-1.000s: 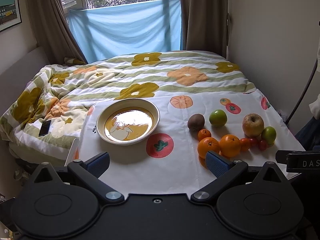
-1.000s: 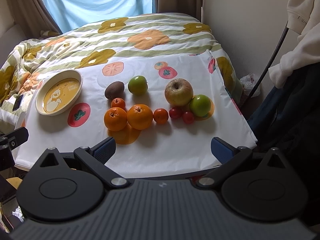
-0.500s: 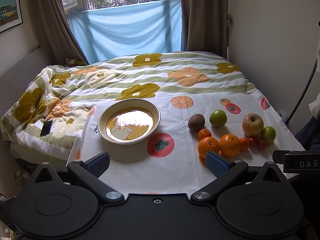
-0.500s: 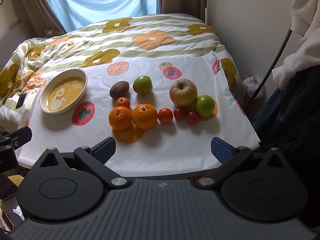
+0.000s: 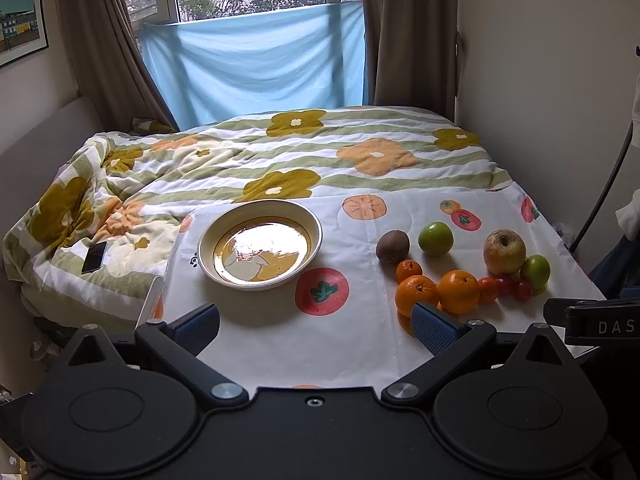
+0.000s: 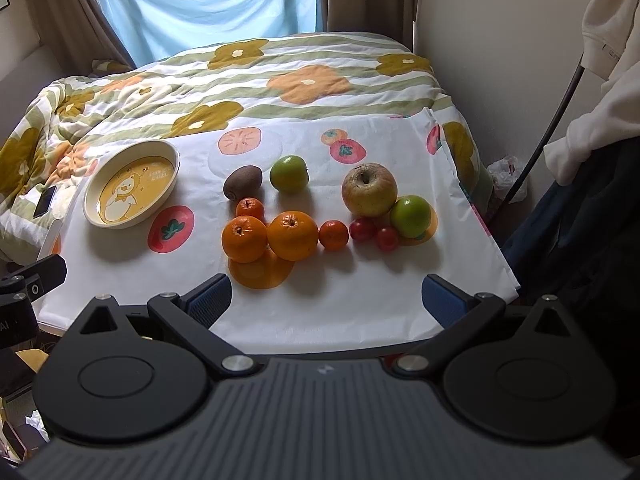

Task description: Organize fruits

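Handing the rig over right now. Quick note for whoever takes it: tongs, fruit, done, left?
Left tongs: open, empty, hovering at the near table edge.
Right tongs: open, empty, in front of the fruit.
Yellow dish: holds no fruit, on the left of the white cloth.
Fruit, all loose on the cloth right of the dish: kiwi, two green apples, big yellowish apple, two large oranges, two small mandarins, two cherry tomatoes.
Done: nothing.
Left: every fruit, presumably into the dish.
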A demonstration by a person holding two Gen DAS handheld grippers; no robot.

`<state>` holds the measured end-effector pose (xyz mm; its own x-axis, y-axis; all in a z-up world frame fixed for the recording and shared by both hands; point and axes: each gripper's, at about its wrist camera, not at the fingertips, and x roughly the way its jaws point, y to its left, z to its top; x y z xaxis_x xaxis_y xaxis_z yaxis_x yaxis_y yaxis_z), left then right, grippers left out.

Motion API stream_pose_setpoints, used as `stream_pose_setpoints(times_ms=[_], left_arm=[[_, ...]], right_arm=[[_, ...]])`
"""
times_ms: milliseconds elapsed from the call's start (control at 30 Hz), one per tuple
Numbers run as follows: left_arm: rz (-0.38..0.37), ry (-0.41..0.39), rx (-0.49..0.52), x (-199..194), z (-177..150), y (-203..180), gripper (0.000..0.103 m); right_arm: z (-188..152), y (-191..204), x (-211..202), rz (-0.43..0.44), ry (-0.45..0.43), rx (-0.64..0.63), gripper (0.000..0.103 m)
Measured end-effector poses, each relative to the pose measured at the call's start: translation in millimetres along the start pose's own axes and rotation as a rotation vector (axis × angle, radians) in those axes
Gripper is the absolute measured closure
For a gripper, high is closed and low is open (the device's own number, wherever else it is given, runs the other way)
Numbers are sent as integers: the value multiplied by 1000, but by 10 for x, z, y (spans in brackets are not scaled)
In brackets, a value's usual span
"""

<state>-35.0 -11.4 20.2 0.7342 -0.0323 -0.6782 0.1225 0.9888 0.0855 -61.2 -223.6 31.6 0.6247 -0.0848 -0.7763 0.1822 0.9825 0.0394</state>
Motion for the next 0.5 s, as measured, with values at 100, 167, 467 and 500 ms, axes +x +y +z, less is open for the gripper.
stream_pose_setpoints(times_ms=[100, 167, 467, 500], left_arm=[[0, -2, 0, -8, -2, -3, 0], [1, -4, 1, -17, 0, -12, 0], [5, -13, 7, -21, 25, -39, 0], [6, -14, 7, -20, 24, -39, 0]], right_arm=[[7, 1, -7, 0, -1, 1, 0], [7, 5, -9, 0, -1, 0, 0], [48, -36, -30, 3, -8, -1, 0], [49, -36, -30, 3, -7, -1, 0]])
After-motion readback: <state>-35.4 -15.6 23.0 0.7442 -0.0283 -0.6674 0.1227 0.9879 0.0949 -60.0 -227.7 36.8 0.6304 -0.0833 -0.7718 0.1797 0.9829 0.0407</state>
